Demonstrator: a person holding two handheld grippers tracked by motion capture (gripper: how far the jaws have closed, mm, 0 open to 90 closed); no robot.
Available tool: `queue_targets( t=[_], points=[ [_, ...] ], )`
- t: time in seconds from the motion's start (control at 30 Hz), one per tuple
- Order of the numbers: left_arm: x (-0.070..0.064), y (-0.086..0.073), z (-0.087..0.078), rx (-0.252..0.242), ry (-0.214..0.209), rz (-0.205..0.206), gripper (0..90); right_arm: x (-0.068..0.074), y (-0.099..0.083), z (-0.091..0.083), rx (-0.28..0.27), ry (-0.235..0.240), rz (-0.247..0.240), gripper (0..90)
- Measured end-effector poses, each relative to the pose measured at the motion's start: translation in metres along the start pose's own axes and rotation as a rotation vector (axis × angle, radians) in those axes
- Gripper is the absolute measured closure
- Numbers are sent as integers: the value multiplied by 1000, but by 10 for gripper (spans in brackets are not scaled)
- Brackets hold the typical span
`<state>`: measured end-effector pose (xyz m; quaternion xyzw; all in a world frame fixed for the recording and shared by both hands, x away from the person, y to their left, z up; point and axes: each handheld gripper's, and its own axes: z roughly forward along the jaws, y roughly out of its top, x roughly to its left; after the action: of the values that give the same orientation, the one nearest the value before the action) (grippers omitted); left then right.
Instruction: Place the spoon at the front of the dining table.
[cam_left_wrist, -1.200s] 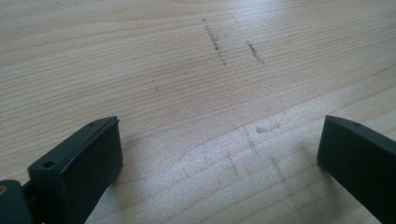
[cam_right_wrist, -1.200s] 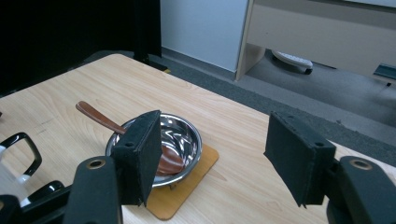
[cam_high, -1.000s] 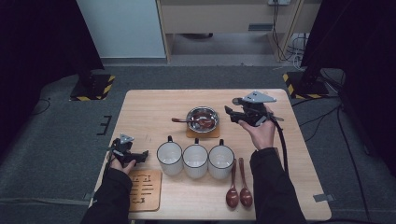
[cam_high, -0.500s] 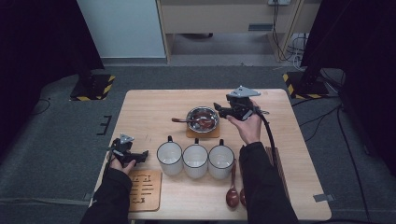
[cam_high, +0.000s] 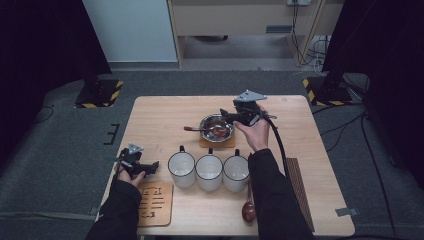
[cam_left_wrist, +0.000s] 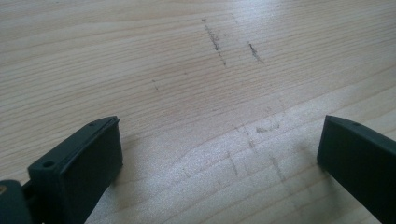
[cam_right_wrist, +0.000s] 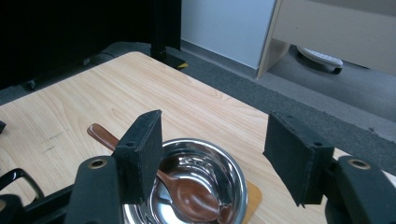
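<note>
A shiny metal bowl (cam_high: 216, 128) sits on a tan coaster (cam_high: 218, 143) in the middle of the table. A brown spoon (cam_high: 193, 129) lies in it, handle sticking out to the left. My right gripper (cam_high: 226, 116) hovers over the bowl's far right rim, open and holding nothing. In the right gripper view the jaws (cam_right_wrist: 215, 140) stand wide apart above the bowl (cam_right_wrist: 205, 172), with the spoon (cam_right_wrist: 189, 193) below them. My left gripper (cam_high: 151, 167) rests low at the table's left front, open over bare wood (cam_left_wrist: 222, 140).
Three white mugs (cam_high: 209, 171) stand in a row near the front. A carved wooden trivet (cam_high: 155, 202) lies at the front left. Another brown spoon (cam_high: 248, 210) lies beside my right sleeve, and a dark slatted mat (cam_high: 296, 190) lies to the right.
My right gripper has moved left, from beside the bowl to over its rim. The right forearm now covers part of the spoons at the front. The left gripper has stayed put.
</note>
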<state>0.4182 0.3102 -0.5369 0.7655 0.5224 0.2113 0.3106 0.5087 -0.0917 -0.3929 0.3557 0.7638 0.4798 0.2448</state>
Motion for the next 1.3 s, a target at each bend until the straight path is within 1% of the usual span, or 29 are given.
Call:
queue_targets(
  t=[0.1, 0.2, 0.27, 0.33, 0.4, 0.53, 0.57, 0.6, 0.7, 0.83, 0.97, 1.03, 1.2, 1.3],
  points=[
    [0, 0, 0, 0, 0, 0, 0, 3, 3, 6, 1, 7, 0, 370],
    [0, 0, 0, 0, 0, 0, 0, 3, 4, 11, -9, 12, 15, 378],
    [0, 0, 0, 0, 0, 0, 0, 4, 4, 14, -7, 13, 14, 392],
    [0, 0, 0, 0, 0, 0, 0, 5, 3, 16, -1, 11, 10, 394],
    [0, 0, 0, 0, 0, 0, 0, 7, 4, 19, 14, 15, -19, 394],
    [0, 0, 0, 0, 0, 0, 0, 10, 9, 25, 17, 20, -33, 411],
    [0, 0, 0, 0, 0, 0, 0, 11, 10, 27, 15, 20, -33, 417],
    [0, 0, 0, 0, 0, 0, 0, 11, 10, 28, 12, 27, -19, 417],
    [0, 0, 0, 0, 0, 0, 0, 10, 8, 35, 18, 27, -2, 419],
    [0, 0, 0, 0, 0, 0, 0, 9, 5, 40, 28, 27, 2, 425],
    [0, 0, 0, 0, 0, 0, 0, 10, 4, 45, 42, 29, -3, 431],
    [0, 0, 0, 0, 0, 0, 0, 11, 6, 46, 50, 30, -21, 431],
    [0, 0, 0, 0, 0, 0, 0, 15, 13, 51, 44, 45, -26, 436],
    [0, 0, 0, 0, 0, 0, 0, 18, 10, 56, 49, 59, -20, 441]
  ],
)
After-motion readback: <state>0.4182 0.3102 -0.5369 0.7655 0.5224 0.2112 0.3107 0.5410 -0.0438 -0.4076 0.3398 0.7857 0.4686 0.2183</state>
